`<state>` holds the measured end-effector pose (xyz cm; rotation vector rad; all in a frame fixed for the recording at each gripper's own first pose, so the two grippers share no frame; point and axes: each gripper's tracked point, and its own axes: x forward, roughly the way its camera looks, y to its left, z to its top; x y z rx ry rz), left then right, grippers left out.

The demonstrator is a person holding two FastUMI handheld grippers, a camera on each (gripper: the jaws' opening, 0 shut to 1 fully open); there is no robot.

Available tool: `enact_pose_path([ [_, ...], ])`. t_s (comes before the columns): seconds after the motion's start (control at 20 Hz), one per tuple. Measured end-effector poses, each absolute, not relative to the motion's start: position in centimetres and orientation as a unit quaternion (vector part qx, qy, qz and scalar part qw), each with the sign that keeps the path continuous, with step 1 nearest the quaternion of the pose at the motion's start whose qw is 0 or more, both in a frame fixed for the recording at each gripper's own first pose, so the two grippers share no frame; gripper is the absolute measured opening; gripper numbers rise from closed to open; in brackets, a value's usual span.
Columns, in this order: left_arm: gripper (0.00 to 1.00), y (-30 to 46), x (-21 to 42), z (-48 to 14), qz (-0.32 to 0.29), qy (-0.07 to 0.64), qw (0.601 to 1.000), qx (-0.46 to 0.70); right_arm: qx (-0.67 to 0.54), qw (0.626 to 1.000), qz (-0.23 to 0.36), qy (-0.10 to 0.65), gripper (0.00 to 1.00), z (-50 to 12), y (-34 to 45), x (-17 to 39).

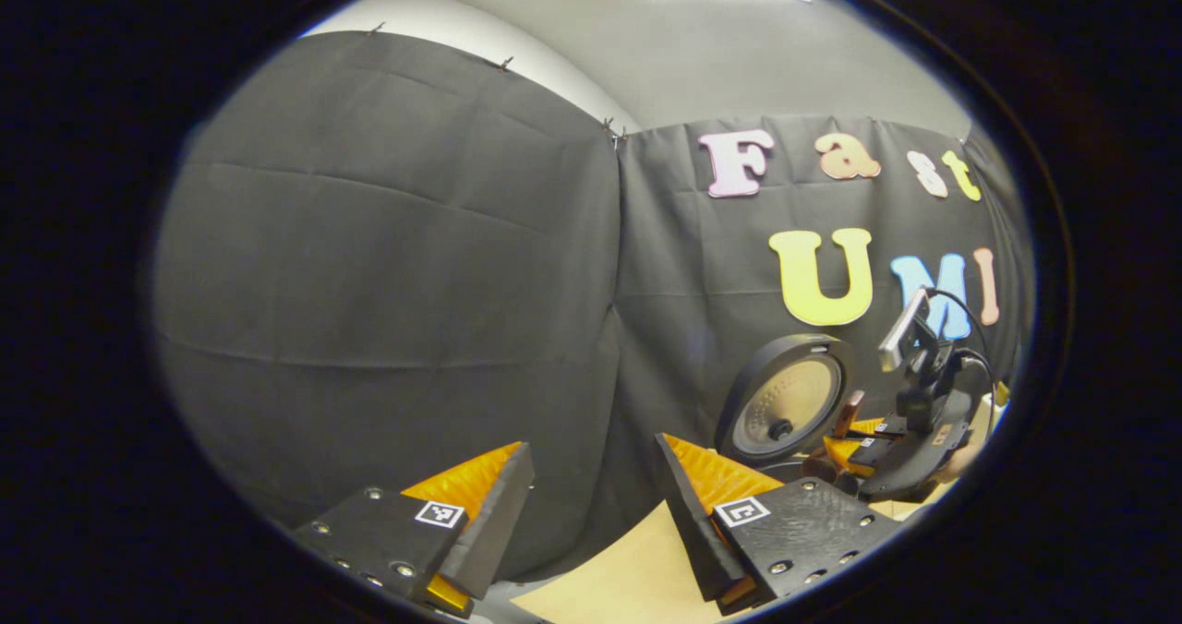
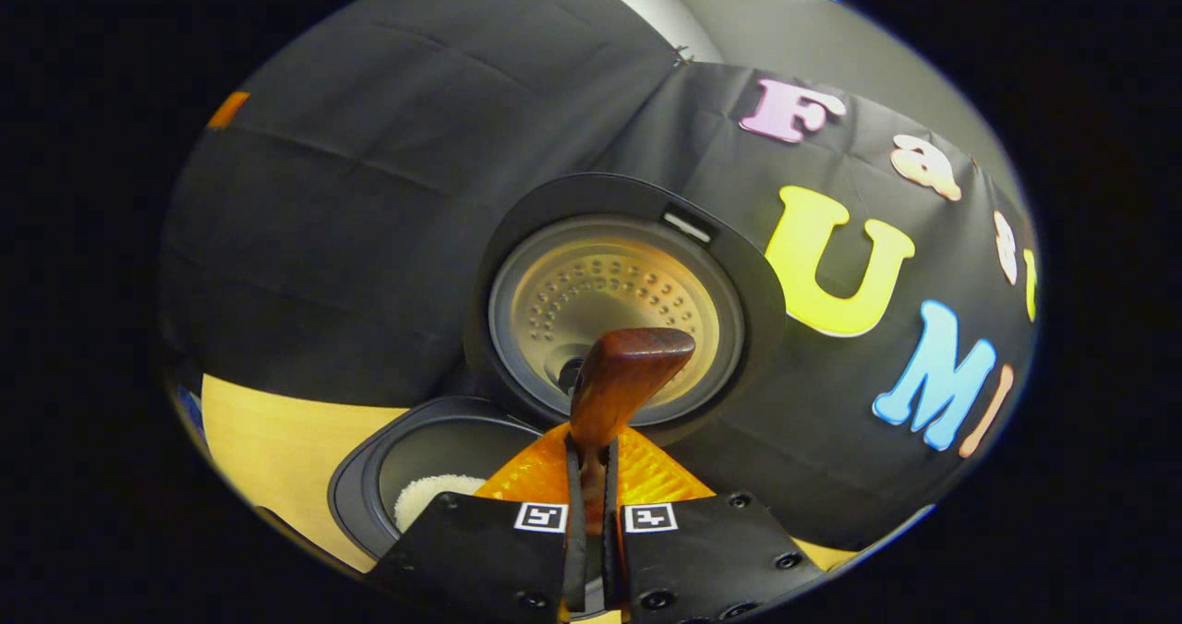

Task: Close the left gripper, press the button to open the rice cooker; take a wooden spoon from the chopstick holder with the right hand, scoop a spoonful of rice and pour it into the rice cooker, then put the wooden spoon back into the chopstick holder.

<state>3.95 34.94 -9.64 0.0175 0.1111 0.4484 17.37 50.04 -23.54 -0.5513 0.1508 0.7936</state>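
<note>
**Staged demo booth, not a real kitchen**

Pinned black cloth wall (image 1: 388, 264) wraps the corner behind a pale wooden tabletop (image 2: 277, 439). Plain grey room wall (image 1: 739, 61) shows above the cloth. On the tabletop: a black round rice cooker (image 2: 388, 476), lid up.

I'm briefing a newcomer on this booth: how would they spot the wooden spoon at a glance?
Start at the rice cooker on the table, its round lid swung up against the black cloth. Just in front of that lid, the right gripper has its jaws shut on the wooden spoon. It is the only glossy reddish-brown wooden piece, sticking up between the jaws.
</note>
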Motion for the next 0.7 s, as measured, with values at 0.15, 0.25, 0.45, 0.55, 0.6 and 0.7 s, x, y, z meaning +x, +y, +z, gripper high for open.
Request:
enact_pose_path([
  [0.15, 0.82, 34.8, 4.2, -9.7, 0.219, 0.054, 0.974, 0.008, -0.318, 0.87, 0.376, 0.039, 0.09, -23.2, 49.9, 17.5],
  [0.25, 0.82, 34.6, 4.2, -9.8, 0.217, 0.052, 0.975, 0.007, -0.31, 0.87, 0.381, 0.049, 0.09, -23.8, 49.7, 17.7],
  [0.45, 0.82, 34.4, 4.3, -9.3, 0.212, 0.046, 0.976, 0.004, -0.197, 0.896, 0.378, 0.125, 0.06, -24.9, 49.7, 16.7],
  [0.55, 0.82, 34.3, 4.3, -9.2, 0.21, 0.043, 0.977, 0.003, -0.128, 0.905, 0.371, 0.165, 0.09, -24.9, 49.7, 16.3],
  [0.6, 0.82, 34.1, 4.3, -9.2, 0.209, 0.043, 0.977, 0.002, -0.094, 0.907, 0.367, 0.183, 0.09, -24.8, 49.7, 16.2],
  [0.7, 0.82, 33.5, 4.5, -9.1, 0.204, 0.042, 0.978, -0.001, -0.034, 0.909, 0.358, 0.21, 0.09, -24.2, 49.7, 16.2],
])
